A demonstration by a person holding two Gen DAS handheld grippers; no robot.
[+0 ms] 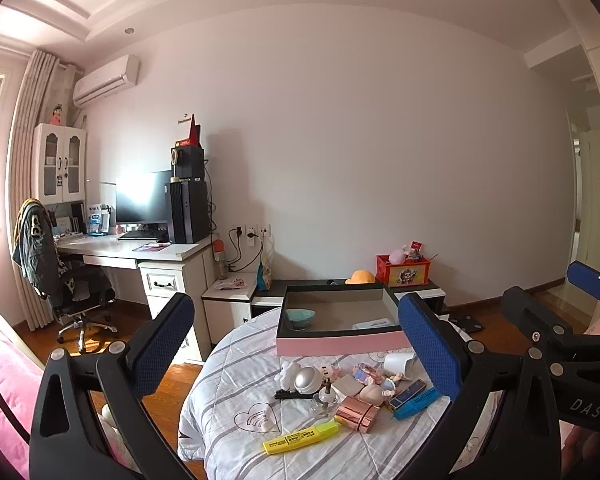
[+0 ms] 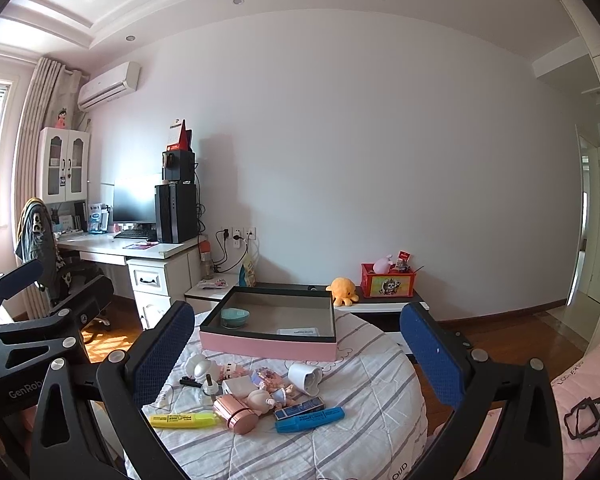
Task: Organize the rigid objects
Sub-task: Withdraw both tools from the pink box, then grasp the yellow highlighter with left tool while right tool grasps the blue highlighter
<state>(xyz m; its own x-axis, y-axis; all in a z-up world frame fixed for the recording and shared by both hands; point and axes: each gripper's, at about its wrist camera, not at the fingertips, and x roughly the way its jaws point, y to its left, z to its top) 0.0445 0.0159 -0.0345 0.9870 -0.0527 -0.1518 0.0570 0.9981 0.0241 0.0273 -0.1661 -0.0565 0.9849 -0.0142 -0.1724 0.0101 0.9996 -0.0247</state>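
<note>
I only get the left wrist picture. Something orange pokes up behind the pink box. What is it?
Observer: An orange octopus plush, sitting just behind the box.
Operator: And the blue thing half hidden by the finger on my right?
Observer: A blue highlighter, lying flat on the quilt.
Operator: Is the other gripper holding anything?
Observer: No. The right gripper is open, with nothing between its fingers.
</note>
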